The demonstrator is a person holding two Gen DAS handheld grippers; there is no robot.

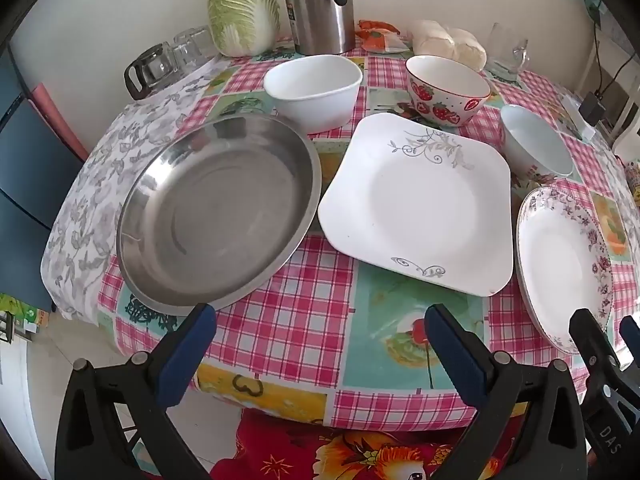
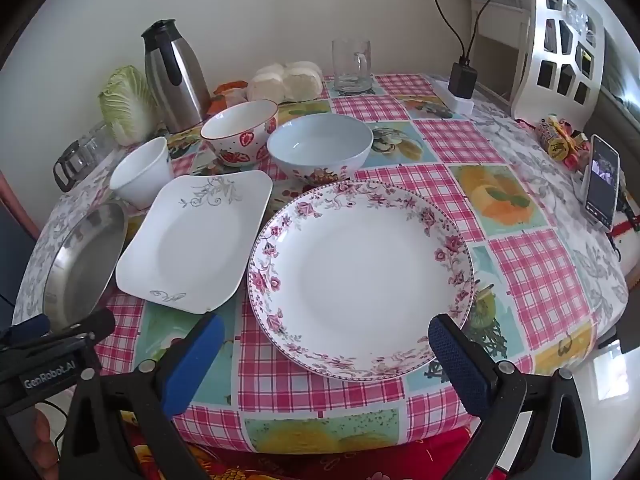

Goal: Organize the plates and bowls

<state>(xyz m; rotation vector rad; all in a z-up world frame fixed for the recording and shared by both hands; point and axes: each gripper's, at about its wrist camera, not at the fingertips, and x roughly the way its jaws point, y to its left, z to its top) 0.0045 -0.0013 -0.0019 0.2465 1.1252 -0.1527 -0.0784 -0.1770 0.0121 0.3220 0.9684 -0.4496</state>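
Three plates lie in a row near the table's front edge: a steel round dish [image 1: 220, 212] [image 2: 82, 264] at left, a white square plate [image 1: 420, 204] [image 2: 196, 240] in the middle, a floral round plate [image 1: 564, 264] [image 2: 360, 276] at right. Behind them stand a plain white bowl [image 1: 314, 90] [image 2: 142, 176], a strawberry bowl [image 1: 448, 90] [image 2: 240, 132] and a pale blue bowl [image 1: 536, 140] [image 2: 320, 148]. My left gripper [image 1: 316, 318] hangs open over the front edge below the steel dish and square plate. My right gripper [image 2: 326, 330] is open before the floral plate, nothing held.
A checked cloth covers the table [image 2: 440, 136]. At the back stand a steel thermos jug [image 1: 320, 8] [image 2: 174, 76], a cabbage [image 1: 244, 16], glass cups [image 1: 160, 64], a glass mug [image 2: 352, 66] and wrapped buns [image 2: 286, 80]. A phone [image 2: 602, 180] and a charger [image 2: 462, 80] sit at right.
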